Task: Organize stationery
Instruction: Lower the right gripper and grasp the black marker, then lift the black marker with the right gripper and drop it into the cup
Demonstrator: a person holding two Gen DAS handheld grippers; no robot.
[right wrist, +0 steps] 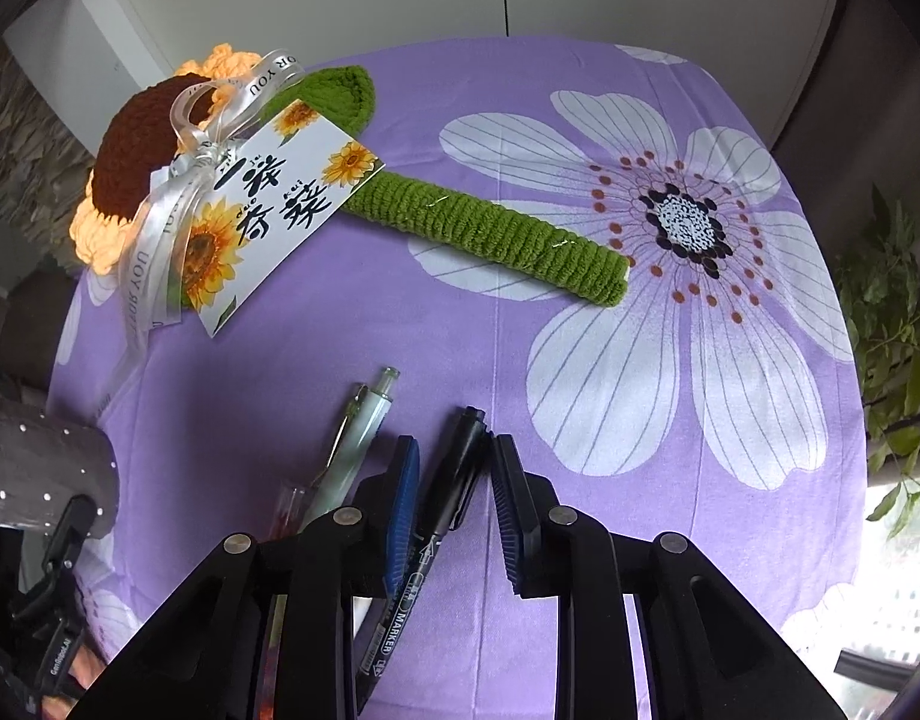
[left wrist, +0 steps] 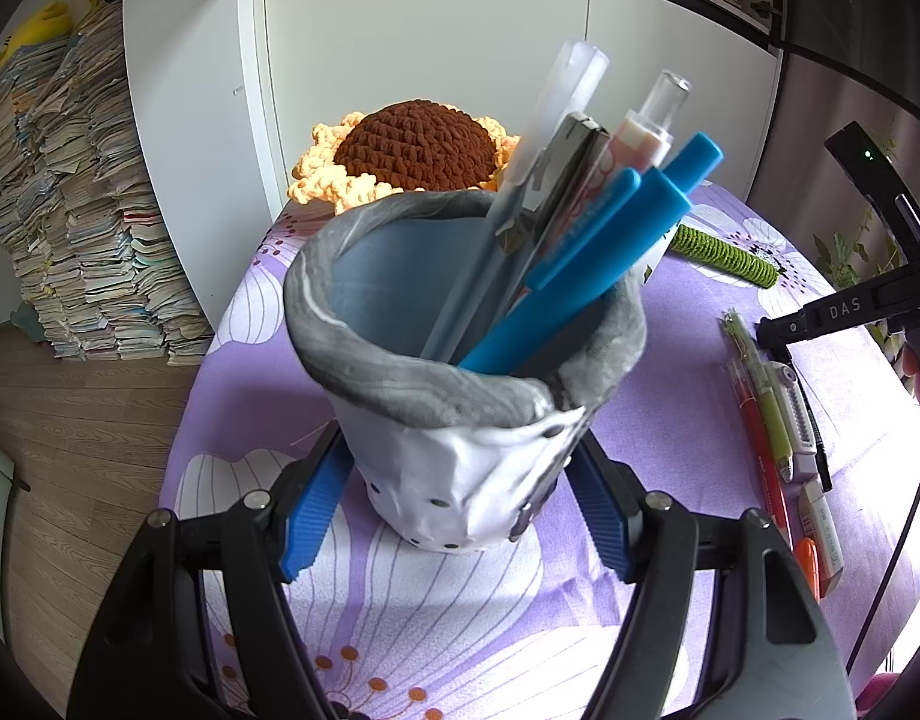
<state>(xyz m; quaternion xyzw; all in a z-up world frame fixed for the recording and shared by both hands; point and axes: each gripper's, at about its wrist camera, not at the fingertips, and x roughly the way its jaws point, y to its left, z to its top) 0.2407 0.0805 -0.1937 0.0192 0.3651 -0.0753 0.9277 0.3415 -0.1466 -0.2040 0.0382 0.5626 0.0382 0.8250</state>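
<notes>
My left gripper (left wrist: 460, 456) is shut on the base of a grey-and-white pen holder (left wrist: 460, 360) that stands on the purple flowered cloth. Inside it stand two blue pens (left wrist: 610, 240), a clear-capped pen (left wrist: 646, 138) and a translucent tube (left wrist: 556, 120). In the right wrist view a black marker (right wrist: 453, 480) lies on the cloth between the blue pads of my right gripper (right wrist: 453, 444). That gripper is open, with a gap on both sides of the marker. A pale green pen (right wrist: 351, 450) lies just left of it.
A crochet sunflower (right wrist: 490, 228) with a ribbon and a printed card (right wrist: 279, 204) lies across the back of the table (right wrist: 580, 90). More pens (left wrist: 766, 468) and an eraser (left wrist: 820, 516) lie at the right. Books (left wrist: 69, 210) are stacked on the floor. A plant (right wrist: 892, 312) stands at the right.
</notes>
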